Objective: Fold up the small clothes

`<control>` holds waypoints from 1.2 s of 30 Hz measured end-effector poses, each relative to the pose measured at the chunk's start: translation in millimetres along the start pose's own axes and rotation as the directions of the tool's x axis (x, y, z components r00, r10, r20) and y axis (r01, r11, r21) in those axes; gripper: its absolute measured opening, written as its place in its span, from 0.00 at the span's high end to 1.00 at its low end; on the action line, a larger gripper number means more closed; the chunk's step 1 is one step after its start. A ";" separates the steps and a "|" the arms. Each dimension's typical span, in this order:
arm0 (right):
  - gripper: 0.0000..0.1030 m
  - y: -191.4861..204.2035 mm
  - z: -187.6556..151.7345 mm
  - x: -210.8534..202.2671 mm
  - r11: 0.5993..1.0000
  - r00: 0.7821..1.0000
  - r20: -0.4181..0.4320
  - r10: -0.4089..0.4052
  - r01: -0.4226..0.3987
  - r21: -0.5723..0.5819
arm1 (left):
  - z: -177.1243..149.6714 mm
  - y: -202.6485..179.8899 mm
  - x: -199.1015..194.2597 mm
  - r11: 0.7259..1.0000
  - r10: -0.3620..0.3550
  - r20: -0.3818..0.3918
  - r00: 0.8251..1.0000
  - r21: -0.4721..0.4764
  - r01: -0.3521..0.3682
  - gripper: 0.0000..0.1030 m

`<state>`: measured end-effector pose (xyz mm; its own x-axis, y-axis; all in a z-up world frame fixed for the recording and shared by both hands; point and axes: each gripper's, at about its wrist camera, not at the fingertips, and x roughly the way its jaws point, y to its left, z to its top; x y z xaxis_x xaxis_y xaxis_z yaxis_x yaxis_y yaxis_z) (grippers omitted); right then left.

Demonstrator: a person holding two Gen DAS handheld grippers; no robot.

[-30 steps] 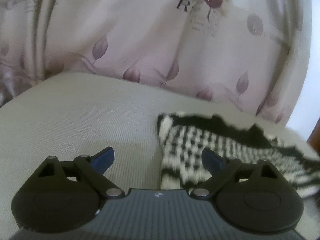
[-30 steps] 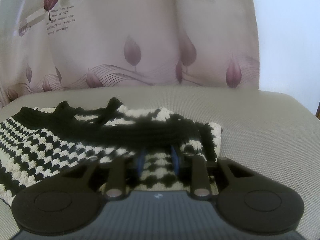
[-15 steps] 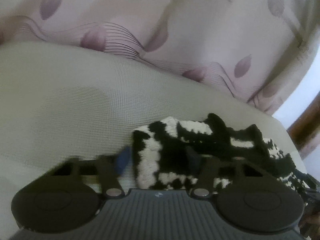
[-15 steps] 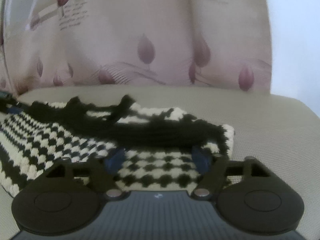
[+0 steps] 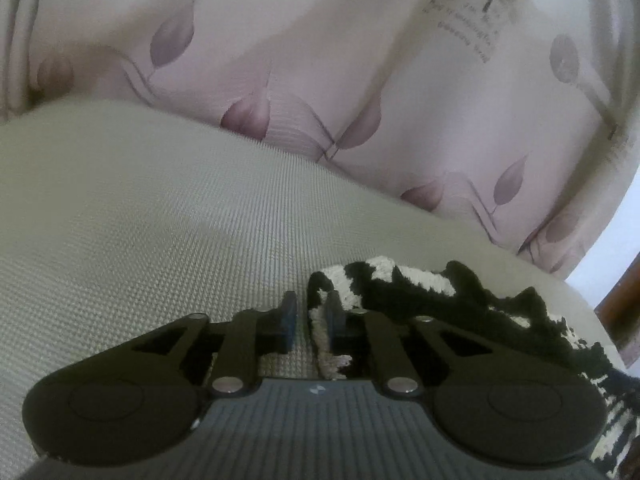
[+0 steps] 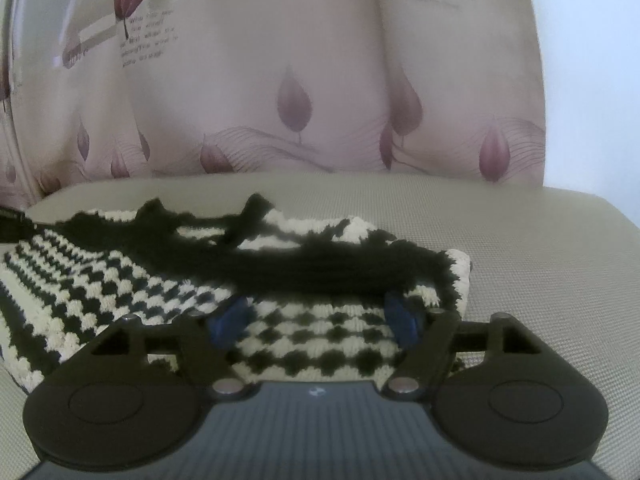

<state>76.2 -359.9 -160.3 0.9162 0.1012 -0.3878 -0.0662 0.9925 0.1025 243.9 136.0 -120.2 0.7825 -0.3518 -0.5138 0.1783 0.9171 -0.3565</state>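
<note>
A black-and-cream checked knitted garment (image 6: 120,280) lies folded on a beige woven surface (image 6: 540,260), its black trim on top. In the left wrist view only its left corner (image 5: 400,288) shows. My left gripper (image 5: 310,320) is closing on that corner, with the knit edge caught between its blue pads. My right gripper (image 6: 316,320) stands open low over the garment's near right part. The checked layer lies between its spread fingers, and the pads are not pressing it.
A pink curtain (image 6: 280,60) printed with leaves and text hangs right behind the surface, and also shows in the left wrist view (image 5: 320,60). Bare beige surface (image 5: 160,220) stretches to the left of the garment. A dark wooden edge (image 5: 624,300) shows at far right.
My left gripper moved right to the garment's corner and went from wide open to nearly closed on it. My right gripper let go of the garment's edge and spread its fingers.
</note>
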 end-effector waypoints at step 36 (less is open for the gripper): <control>0.58 -19.0 90.9 121.9 0.969 0.970 -0.217 0.106 -0.150 -0.197 | -10.3 -9.6 -26.2 0.995 0.082 0.159 0.984 0.038 -0.089 0.01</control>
<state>225.1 -372.6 -126.3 0.7961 0.2181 -0.5644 -0.2793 0.9599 -0.0229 215.5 134.4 -111.3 0.8792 -0.2412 -0.4108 0.1304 0.9513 -0.2794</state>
